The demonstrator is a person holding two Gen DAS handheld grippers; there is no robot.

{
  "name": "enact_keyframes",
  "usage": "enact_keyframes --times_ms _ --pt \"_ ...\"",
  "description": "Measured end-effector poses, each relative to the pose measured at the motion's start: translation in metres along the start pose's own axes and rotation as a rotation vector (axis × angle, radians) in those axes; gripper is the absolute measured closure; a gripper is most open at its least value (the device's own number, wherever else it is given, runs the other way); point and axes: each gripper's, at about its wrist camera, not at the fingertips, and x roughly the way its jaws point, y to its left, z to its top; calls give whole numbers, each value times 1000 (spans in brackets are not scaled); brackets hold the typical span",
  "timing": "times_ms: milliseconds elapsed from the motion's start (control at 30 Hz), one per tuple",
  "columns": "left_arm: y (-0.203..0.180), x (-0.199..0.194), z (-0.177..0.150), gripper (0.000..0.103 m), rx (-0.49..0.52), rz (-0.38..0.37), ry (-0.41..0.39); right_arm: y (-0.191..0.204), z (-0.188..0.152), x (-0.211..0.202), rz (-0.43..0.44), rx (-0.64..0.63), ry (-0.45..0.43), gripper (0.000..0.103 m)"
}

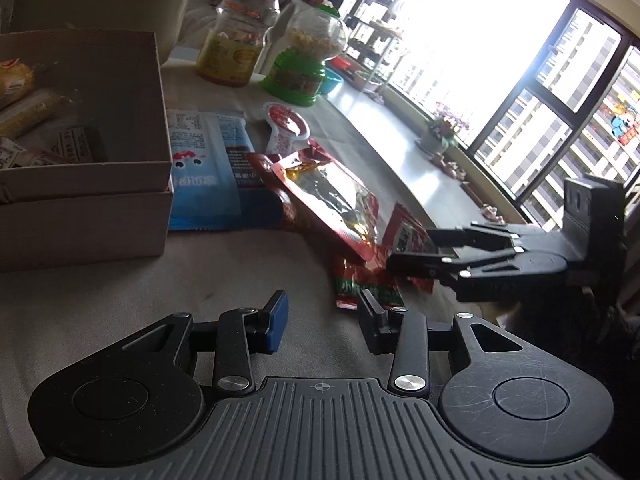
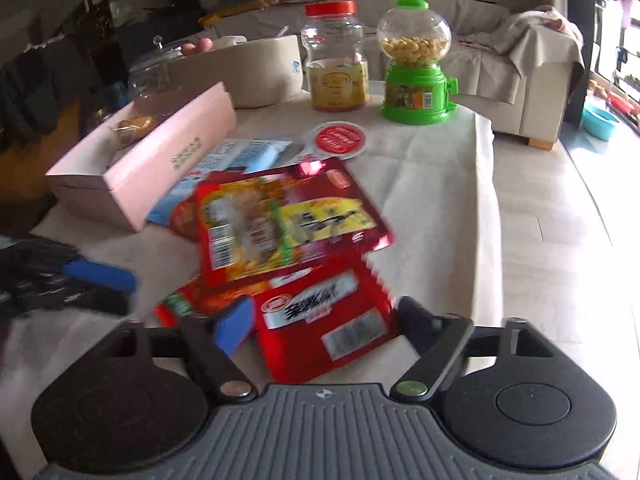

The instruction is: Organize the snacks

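Note:
My right gripper (image 2: 324, 322) straddles a red snack packet (image 2: 328, 320) lying at the near end of the pile. Its blue pad sits against the packet's left edge and the other finger against its right edge. In the left wrist view the right gripper (image 1: 416, 250) comes in from the right, and that packet (image 1: 408, 232) is tipped up between its fingers. My left gripper (image 1: 322, 316) hangs open over bare tablecloth with nothing between its fingers. A small red-and-green packet (image 1: 364, 288) lies just ahead of it. A large red-and-yellow packet (image 2: 288, 220) and a blue packet (image 1: 208, 168) lie beside an open box (image 1: 80, 172).
The box (image 2: 160, 168) holds several wrapped snacks. Behind the pile are a red-lidded round cup (image 2: 340, 138), a red-capped jar (image 2: 336, 68), a green candy dispenser (image 2: 416, 64) and a white basin (image 2: 256, 72). The table's right edge (image 2: 484, 200) drops to the floor, with a sofa beyond.

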Motion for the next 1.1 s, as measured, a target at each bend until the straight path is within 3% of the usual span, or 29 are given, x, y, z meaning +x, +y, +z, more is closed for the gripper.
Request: enact_keyframes --times_ms 67,200,300,433,567,800,867,967,1100 --pt "-3 8 6 61 5 -2 -8 12 -8 -8 1 -6 -5 47" --pt "-9 33 19 61 12 16 11 29 -21 -18 -25 -16 -21 52" --pt "-13 43 23 60 24 31 -8 18 -19 -27 -26 66 -57 52" --pt "-17 47 23 60 67 31 -16 -13 -11 -24 -94 228 -130 52" --pt "-15 43 21 65 86 4 12 -27 -8 -7 -20 350 -103 57" --pt "2 16 -2 80 45 -81 37 27 -23 -10 60 265 -83 62" --pt "8 4 -10 80 22 -97 38 41 -26 -11 127 265 -65 62" --pt "17 -17 -23 80 7 -86 31 67 -32 -13 145 215 -53 62" --pt "29 -49 -41 81 -24 -89 49 97 -40 -17 236 166 -27 62"
